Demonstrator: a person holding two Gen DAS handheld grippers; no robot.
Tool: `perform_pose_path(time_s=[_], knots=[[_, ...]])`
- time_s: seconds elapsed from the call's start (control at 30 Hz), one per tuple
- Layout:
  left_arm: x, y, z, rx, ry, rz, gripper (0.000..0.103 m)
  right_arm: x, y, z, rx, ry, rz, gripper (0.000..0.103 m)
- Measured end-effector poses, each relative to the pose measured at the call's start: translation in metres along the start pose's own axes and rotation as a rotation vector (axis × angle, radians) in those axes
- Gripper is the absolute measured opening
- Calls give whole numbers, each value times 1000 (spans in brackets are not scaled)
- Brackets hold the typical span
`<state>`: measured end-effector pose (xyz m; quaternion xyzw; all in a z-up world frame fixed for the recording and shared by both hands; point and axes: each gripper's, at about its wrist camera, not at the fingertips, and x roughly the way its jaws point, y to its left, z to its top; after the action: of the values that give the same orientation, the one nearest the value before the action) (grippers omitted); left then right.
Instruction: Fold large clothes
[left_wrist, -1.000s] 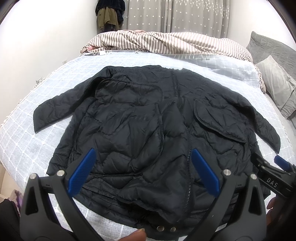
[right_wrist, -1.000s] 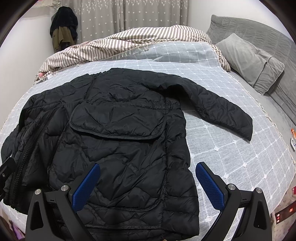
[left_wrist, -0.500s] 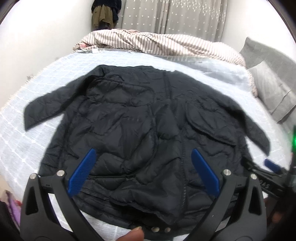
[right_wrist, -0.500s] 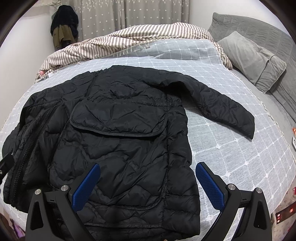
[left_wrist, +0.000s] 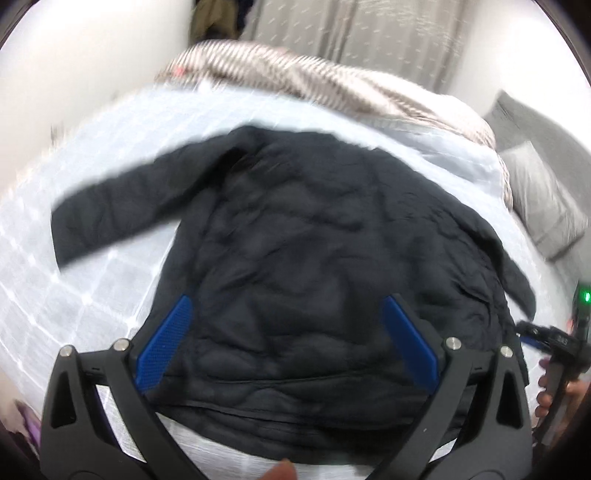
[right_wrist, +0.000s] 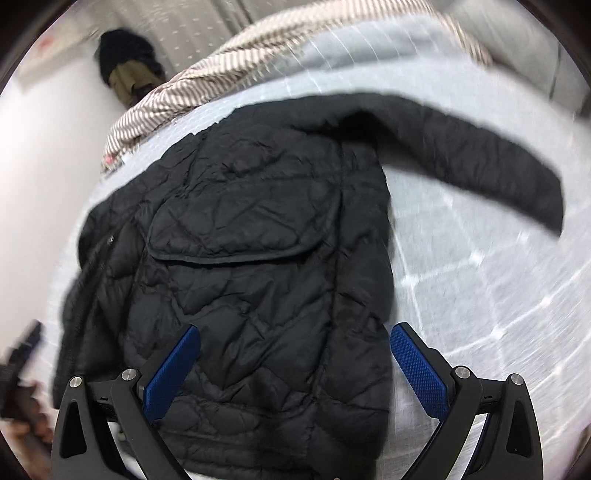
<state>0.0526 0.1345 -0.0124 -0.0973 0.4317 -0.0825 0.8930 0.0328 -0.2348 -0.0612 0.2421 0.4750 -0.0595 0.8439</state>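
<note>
On the bed (right_wrist: 480, 280), the black quilted jacket (right_wrist: 258, 258) lies flat: soft, puffy, slippery. Both hand-held grippers, left (left_wrist: 286, 338) and right (right_wrist: 295, 369), gape empty; grasp hem corners.

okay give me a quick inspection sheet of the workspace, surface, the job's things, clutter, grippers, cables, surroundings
Surface: bed cover, pale with a white grid.
Job's things: black quilted jacket lying flat, unfolded, both sleeves spread out; right sleeve.
Clutter: striped duvet bunched at the far edge; grey pillow.
Grippers: left hand-held gripper open; right hand-held gripper open; neither holds anything.
Cables: nothing seen.
Surroundings: dotted curtain, white wall, hanging clothes.
</note>
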Motion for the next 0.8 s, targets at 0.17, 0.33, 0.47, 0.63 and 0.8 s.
perform_pose_path(time_s=[0.17,0.33,0.47,0.63,0.8], knots=[[23,66,-13,-129,62,-35,99,5,-36,-5,107,53,149,103],[41,95,-24,-173,91,-49,85,22,-51,-16,181,146,271,94],[53,104,-34,-236,170,-216,35,44,-56,-23,243,234,349,30],[24,98,-39,-229,146,-388,10,23,-67,-18,230,137,326,9],[2,96,-51,-166,171,-413,9,-19,-107,-5,277,-10,199,8]])
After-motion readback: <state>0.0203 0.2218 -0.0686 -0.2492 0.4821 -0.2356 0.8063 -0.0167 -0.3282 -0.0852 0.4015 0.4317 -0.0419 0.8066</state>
